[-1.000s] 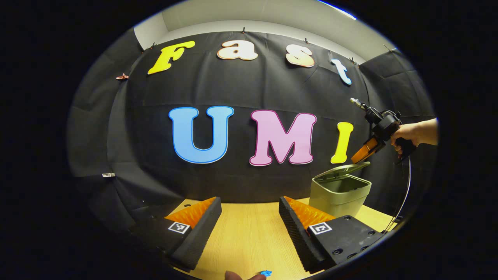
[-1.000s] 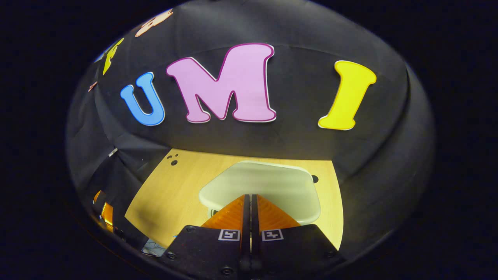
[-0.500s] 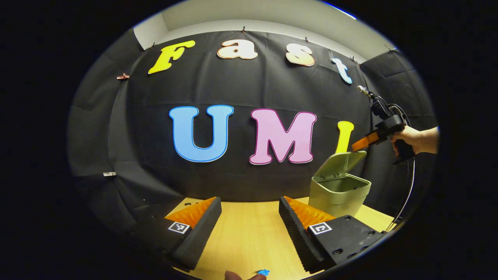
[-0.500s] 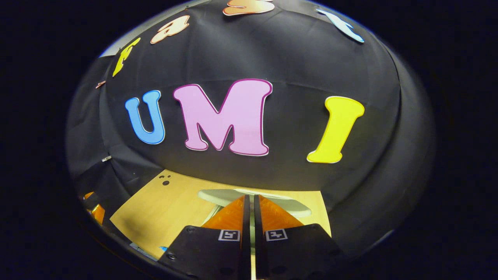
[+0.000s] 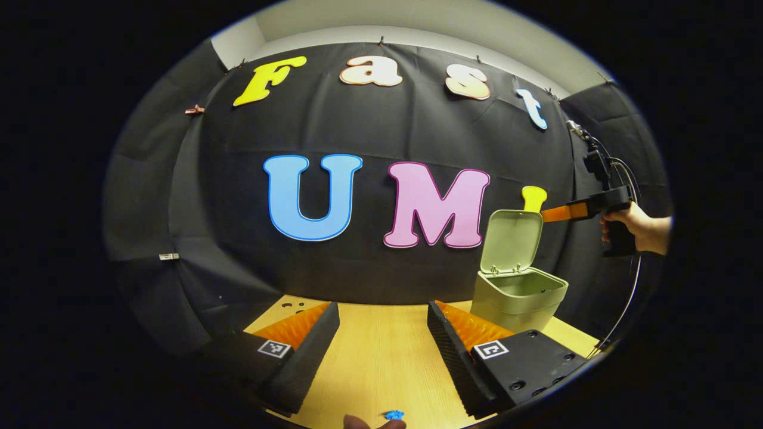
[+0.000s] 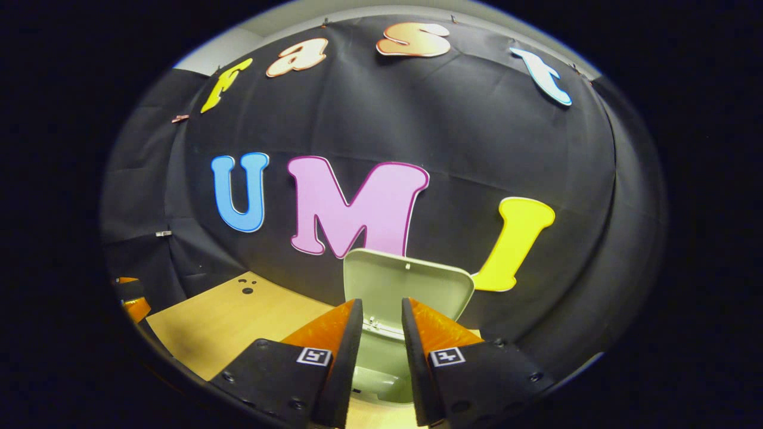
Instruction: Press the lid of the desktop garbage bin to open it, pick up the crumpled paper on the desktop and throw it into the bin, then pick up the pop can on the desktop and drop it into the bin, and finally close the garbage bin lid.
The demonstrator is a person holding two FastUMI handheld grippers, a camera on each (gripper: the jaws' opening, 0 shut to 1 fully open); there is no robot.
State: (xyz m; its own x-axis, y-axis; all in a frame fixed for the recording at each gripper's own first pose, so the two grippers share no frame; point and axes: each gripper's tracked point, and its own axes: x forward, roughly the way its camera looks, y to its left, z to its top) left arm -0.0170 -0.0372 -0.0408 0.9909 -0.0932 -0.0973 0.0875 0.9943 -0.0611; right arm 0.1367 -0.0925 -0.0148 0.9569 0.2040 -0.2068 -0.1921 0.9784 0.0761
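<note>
The pale green garbage bin (image 5: 517, 301) stands on the wooden desktop (image 5: 381, 363) near the booth wall, its lid (image 5: 511, 241) swung upright and open.

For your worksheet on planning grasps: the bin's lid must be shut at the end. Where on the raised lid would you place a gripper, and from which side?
Take the lid at its free top edge, farthest from the hinge. It stands nearly upright at the back of the bin, so come from behind and above and push it forward and down. That is a judgement.

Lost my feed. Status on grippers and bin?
Left gripper open, low over table. Right gripper slightly open, holding nothing, above bin. Lid upright, bin open. Nothing blocking.
</note>
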